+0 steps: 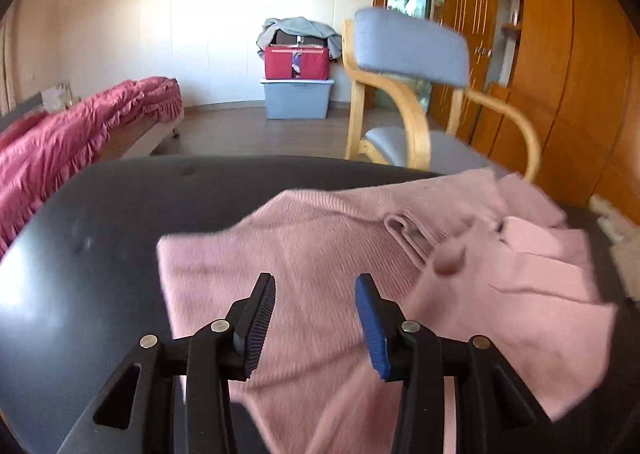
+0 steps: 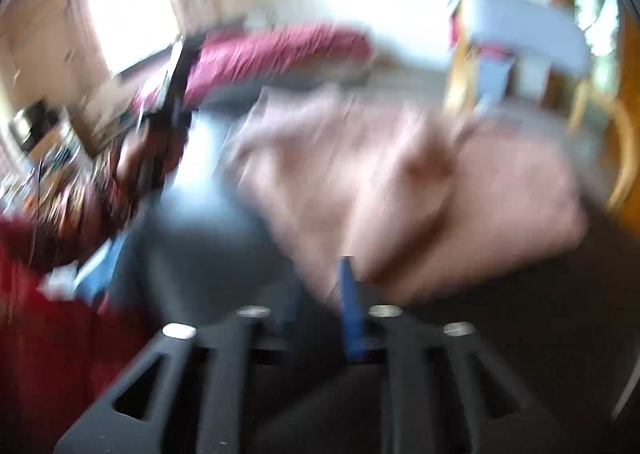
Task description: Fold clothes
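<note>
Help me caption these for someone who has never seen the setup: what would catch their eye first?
The pink sweater comes first, lying rumpled and partly folded over the dark round table. Right in front, the left tongs stand open above it, gripping nothing. Behind the table, a wooden armchair with grey-blue cushions stands on the right and a bed with a rose-red cover on the left; the right wrist view is blurred.
</note>
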`<act>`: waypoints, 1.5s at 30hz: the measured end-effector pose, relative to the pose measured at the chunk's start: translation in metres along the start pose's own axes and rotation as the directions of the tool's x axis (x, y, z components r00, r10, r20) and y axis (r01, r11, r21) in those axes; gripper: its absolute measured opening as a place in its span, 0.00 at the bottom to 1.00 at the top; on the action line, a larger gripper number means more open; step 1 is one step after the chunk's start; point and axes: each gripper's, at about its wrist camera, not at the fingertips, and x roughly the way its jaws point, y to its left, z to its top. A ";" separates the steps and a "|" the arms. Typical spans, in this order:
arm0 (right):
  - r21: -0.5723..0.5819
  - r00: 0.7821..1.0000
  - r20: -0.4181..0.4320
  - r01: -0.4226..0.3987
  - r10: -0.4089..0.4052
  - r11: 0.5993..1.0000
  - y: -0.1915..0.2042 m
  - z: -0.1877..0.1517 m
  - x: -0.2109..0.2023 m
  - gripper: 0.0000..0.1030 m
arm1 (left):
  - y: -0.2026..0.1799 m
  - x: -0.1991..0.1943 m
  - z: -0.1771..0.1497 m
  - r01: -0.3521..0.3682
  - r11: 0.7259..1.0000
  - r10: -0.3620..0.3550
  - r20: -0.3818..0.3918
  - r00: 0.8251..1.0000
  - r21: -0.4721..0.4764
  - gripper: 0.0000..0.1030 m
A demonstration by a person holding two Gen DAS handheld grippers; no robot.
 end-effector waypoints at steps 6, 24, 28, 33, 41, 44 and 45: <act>0.278 0.990 -0.017 0.142 -0.142 0.950 -0.086 0.079 0.088 0.83 | -0.032 0.052 0.000 0.045 0.997 -0.034 -0.186 0.982 0.056 0.41; 0.182 0.916 -0.378 -0.068 0.133 0.981 -0.035 -0.014 0.074 0.17 | -0.073 -0.056 -0.115 0.292 0.690 -0.271 -0.137 0.953 0.663 0.06; 0.134 0.838 -0.478 -0.227 0.263 0.965 -0.006 -0.057 0.026 0.25 | -0.043 -0.091 -0.122 0.400 0.647 -0.363 -0.199 0.910 0.649 0.16; 0.195 0.930 -0.247 -0.229 0.274 0.954 -0.032 -0.037 -0.020 0.47 | -0.012 -0.093 -0.080 0.255 0.768 -0.244 -0.099 0.965 0.588 0.21; 0.372 0.981 -0.174 -0.013 0.083 0.928 -0.078 0.045 0.101 0.68 | -0.024 0.004 -0.041 0.093 0.930 -0.035 -0.167 0.985 0.354 0.21; 0.425 0.950 -0.290 0.019 0.116 0.905 -0.083 0.048 0.141 0.65 | -0.033 0.015 -0.055 0.043 0.922 0.009 -0.132 0.991 0.384 0.21; 0.420 0.943 -0.310 0.019 0.124 0.907 -0.082 0.052 0.148 0.50 | -0.034 0.013 -0.060 0.025 0.916 0.019 -0.106 0.994 0.401 0.21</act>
